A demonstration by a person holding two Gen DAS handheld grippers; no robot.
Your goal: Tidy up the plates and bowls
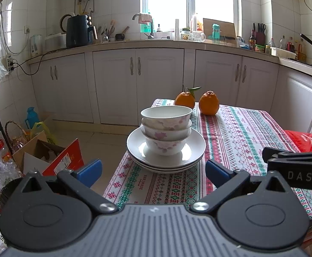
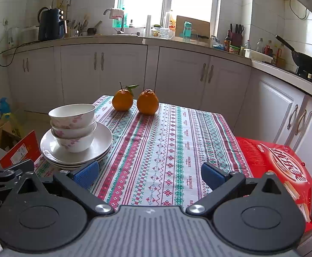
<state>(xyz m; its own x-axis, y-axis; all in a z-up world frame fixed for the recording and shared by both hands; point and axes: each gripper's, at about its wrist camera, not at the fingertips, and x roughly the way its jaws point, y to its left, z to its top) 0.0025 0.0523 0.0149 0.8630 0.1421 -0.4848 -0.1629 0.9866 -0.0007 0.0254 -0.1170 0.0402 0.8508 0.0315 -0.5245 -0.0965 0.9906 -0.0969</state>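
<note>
Kitchen tablecloth (image 2: 166,150), three nested bowls (image 1: 166,128) atop stacked plates (image 1: 166,158), both grippers' jaws spread, empty.

The lower two bowls (image 1: 166,131) show only their outer walls; the top bowl nested in them hides their insides. The plates (image 1: 166,163) under the uppermost one show as thin rim edges only. In the right wrist view the red box (image 2: 280,167) runs behind the right tool (image 2: 149,174). The small print on the bench cloth (image 2: 185,132) is too small to read.
</note>
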